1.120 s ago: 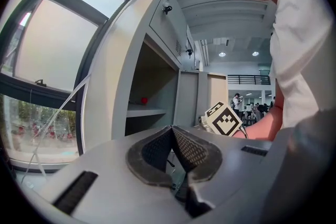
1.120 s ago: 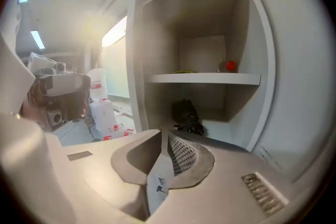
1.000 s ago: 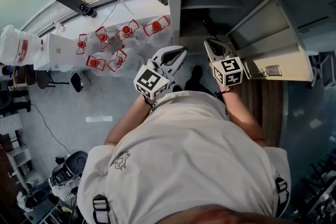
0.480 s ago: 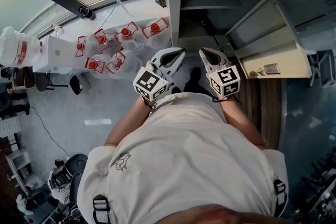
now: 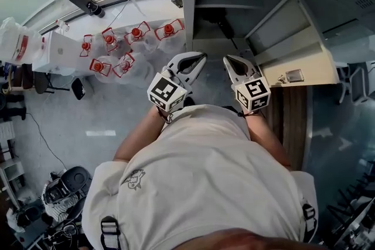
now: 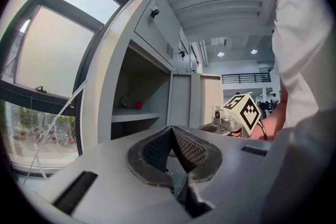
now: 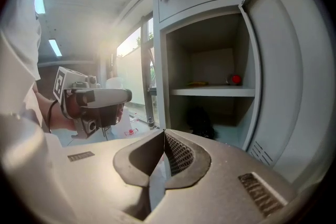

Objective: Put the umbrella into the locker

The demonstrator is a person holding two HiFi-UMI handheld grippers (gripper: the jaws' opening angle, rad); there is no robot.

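Observation:
The umbrella is a dark folded bundle lying in the lower compartment of the open grey locker; the head view shows the umbrella deep in the opening. My right gripper hangs shut and empty just outside the locker's mouth, and in its own view the right gripper points at that compartment. To its left, my left gripper is also shut with nothing in it, and the left gripper faces the locker's side. The locker door stands swung open to the right.
A small red thing and a flat yellowish thing lie on the locker's shelf. Several clear water jugs with red caps stand on the floor by the window at the left. A black bag lies at the lower left.
My right gripper has drawn back from the locker's opening toward the person and slightly left, empty. The left gripper has stayed where it was.

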